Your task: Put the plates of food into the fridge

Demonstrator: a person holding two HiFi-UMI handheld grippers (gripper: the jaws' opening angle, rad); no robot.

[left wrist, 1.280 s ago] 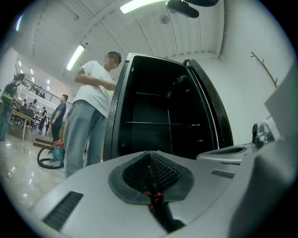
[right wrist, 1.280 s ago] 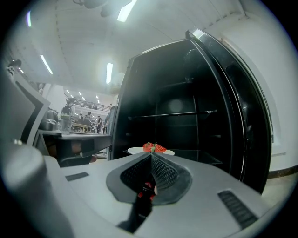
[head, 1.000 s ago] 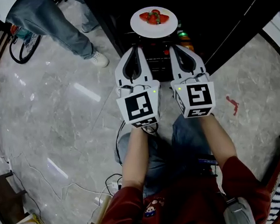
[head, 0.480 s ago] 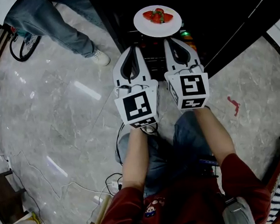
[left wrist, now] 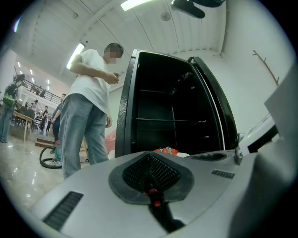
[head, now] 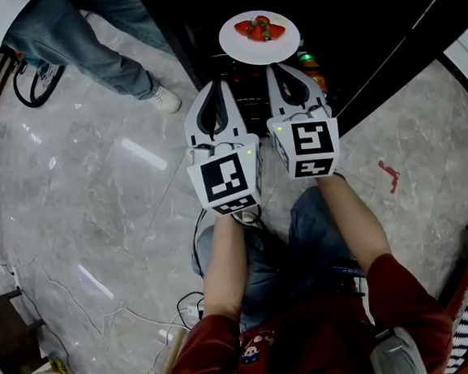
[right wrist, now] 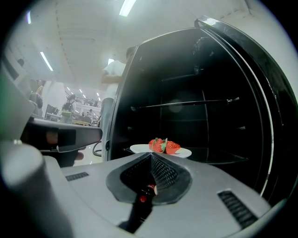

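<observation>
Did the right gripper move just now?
Yes. The right gripper slid left, away from the red floor mark, closer to the left gripper.

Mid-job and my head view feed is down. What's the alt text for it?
A white plate of strawberries sits in the open fridge, just beyond the tips of the left tool and right tool, both shut and empty, held side by side. A bystander in jeans stands on the marble floor at upper left.
</observation>
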